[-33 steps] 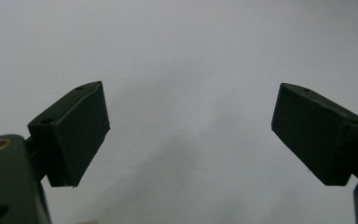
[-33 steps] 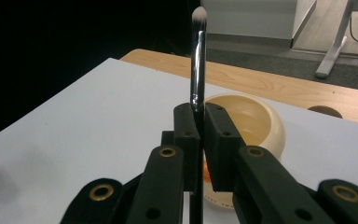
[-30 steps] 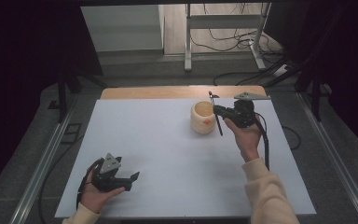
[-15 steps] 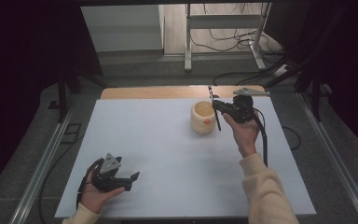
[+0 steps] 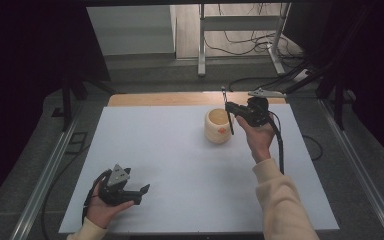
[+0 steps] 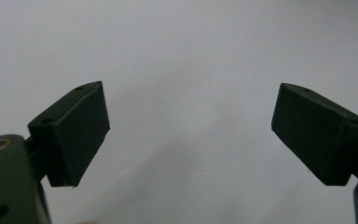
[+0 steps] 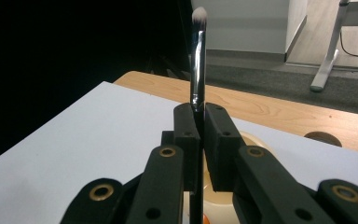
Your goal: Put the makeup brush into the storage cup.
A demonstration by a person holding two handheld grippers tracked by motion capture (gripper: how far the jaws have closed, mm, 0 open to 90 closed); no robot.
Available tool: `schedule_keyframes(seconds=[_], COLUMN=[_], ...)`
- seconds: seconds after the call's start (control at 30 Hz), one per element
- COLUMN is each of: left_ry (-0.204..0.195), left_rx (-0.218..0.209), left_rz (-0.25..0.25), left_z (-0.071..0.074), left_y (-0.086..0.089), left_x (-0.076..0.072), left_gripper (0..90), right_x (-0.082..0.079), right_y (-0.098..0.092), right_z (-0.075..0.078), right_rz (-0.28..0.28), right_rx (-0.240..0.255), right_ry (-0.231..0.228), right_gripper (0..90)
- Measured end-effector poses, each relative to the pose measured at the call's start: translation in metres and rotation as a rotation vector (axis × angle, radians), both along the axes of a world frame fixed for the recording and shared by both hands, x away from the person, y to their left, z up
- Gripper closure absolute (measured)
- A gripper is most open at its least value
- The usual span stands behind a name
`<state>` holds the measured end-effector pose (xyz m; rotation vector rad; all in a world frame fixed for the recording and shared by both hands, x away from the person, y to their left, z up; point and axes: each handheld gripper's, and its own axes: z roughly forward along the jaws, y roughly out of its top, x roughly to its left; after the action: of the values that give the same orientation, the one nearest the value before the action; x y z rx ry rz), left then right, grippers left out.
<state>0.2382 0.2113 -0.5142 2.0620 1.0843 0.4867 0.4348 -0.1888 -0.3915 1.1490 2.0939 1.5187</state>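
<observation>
Above cream cup (image 5: 218, 126), our right gripper (image 5: 232, 108) clamps makeup brush (image 7: 198, 60) upright; our left gripper (image 5: 139, 190) rests on worktop (image 5: 180, 165), jaws apart.

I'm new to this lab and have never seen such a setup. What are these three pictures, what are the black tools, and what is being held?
A person sits at a white table with a hand-held two-jaw gripper in each hand. The high view looks down from above; each of the other two comes from a camera riding on one gripper. The left gripper rests near the table's front edge, jaws open on nothing. The right gripper is shut on a slim makeup brush, bristles up, just above a cream cup.
</observation>
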Motion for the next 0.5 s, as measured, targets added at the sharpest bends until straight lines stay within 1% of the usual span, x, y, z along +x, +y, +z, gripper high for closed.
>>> schedule_keyframes(seconds=[0.27, 0.5], left_ry=[0.000, 0.004], left_rx=[0.000, 0.000], left_rz=[0.000, 0.000], left_z=[0.0000, -0.0004], left_y=[-0.0007, 0.0000], left_x=[-0.0001, 0.0003], left_gripper=[11.4, 11.4], right_x=[0.0032, 0.0062], right_y=[0.0003, 0.0008], right_z=[-0.0019, -0.0004], right_rz=[-0.008, -0.024], right_rx=[0.007, 0.008], right_ry=[0.002, -0.009], right_gripper=[83.9, 83.9])
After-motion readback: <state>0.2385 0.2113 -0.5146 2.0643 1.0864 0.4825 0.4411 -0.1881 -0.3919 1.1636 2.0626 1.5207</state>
